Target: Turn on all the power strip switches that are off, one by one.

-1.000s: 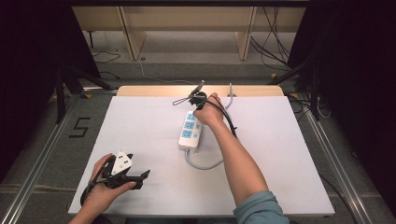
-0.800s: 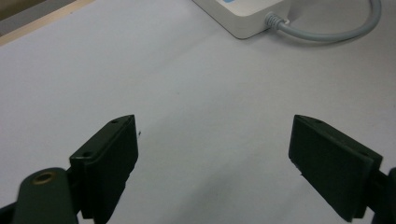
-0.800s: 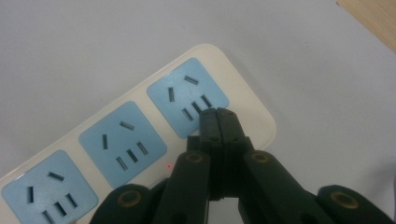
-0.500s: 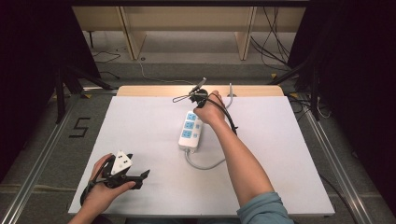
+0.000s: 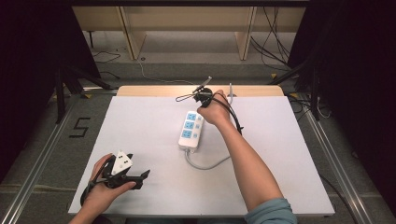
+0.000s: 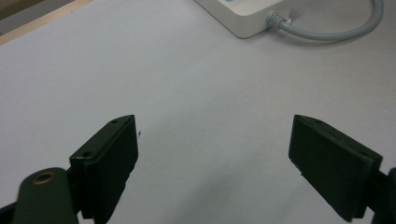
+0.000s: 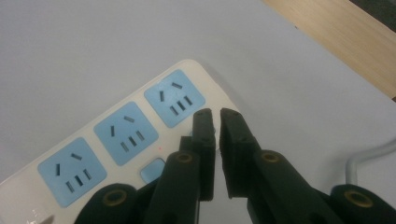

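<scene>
A white power strip point(image 5: 190, 130) with three blue sockets lies mid-table, its grey cable point(image 5: 205, 164) curling toward me. My right gripper point(image 5: 201, 105) hovers over the strip's far end. In the right gripper view its jaws point(image 7: 217, 114) point down at the strip point(image 7: 121, 135) beside the outermost socket. They have just been opening and stand a narrow gap apart with nothing between them. My left gripper point(image 5: 140, 176) rests at the near left of the table. Its jaws point(image 6: 215, 135) are wide apart over bare white surface, with the strip's cable end point(image 6: 243, 18) farther off.
The white table top point(image 5: 140, 121) ends in a wooden strip point(image 5: 154, 90) at the far side. Pale shelving point(image 5: 187, 28) and loose cables stand beyond it. Metal rails point(image 5: 42, 154) run along both sides, and a "5" point(image 5: 80, 127) is marked at the left.
My right hand has lifted a little off the strip's far end. The left hand and the power strip have stayed in place.
</scene>
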### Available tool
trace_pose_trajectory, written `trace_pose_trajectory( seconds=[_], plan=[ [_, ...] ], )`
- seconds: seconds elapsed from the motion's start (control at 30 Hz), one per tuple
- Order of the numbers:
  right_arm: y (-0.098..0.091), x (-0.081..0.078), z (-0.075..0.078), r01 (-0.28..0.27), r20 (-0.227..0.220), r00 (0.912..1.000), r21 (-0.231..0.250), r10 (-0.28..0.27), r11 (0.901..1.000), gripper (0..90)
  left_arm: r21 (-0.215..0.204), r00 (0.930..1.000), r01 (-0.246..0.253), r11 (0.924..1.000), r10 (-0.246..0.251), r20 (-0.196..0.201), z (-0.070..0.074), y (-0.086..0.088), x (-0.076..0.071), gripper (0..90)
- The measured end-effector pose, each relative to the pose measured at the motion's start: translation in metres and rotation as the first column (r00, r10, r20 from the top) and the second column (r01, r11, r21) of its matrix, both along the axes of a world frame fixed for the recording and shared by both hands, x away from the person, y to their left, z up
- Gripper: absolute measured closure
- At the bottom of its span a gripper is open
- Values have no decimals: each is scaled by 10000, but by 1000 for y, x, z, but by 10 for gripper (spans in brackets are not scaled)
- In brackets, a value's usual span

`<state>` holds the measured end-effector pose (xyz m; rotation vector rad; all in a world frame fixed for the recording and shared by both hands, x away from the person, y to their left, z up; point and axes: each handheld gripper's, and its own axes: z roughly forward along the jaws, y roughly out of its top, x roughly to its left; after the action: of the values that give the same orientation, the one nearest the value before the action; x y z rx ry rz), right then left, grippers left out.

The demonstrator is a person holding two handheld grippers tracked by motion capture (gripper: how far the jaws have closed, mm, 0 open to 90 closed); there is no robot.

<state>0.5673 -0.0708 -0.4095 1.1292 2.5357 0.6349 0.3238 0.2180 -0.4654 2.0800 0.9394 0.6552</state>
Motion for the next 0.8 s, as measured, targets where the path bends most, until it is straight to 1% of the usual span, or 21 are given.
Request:
trace_pose_trajectory(
  seconds=[0.13, 0.2, 0.27, 0.3, 0.37, 0.47, 0.63, 0.8],
  plan=[
    [-11, -7, -1, 23, 18, 10000, 371, -24, 9993, 825, 55, 10000, 6, 10000, -6, -12, 0, 0, 0, 158],
    [-16, -12, -1, -67, 138, 9999, 515, 60, 9987, 819, 31, 10000, -2, 10000, 2, -12, 0, 0, 0, 158],
    [-22, -17, -1, -113, 212, 9997, 691, 99, 9975, 810, 98, 10000, 32, 9999, -32, -42, 0, 0, 0, 158],
    [-24, -20, 0, -114, 243, 9997, 757, 95, 9971, 801, 33, 10000, 4, 10000, -4, -33, 0, -1, 0, 158],
    [-30, -26, 0, -221, 349, 9992, 795, 194, 9966, 784, 13, 10000, -32, 10000, 32, -12, 0, 0, 0, 158],
    [-40, -36, -2, -280, 417, 9988, 1006, 239, 9945, 760, 63, 10000, -16, 10000, 16, -40, 0, 0, 0, 158],
    [-57, -53, -6, -203, 496, 9987, 1316, 138, 9911, 723, 69, 10000, -15, 10000, 15, -62, 0, 0, 0, 158],
    [-69, -67, -11, -165, 631, 9980, 1378, 78, 9903, 683, 72, 9999, -60, 10000, 61, -87, 0, 0, 1, 158]
  ],
)
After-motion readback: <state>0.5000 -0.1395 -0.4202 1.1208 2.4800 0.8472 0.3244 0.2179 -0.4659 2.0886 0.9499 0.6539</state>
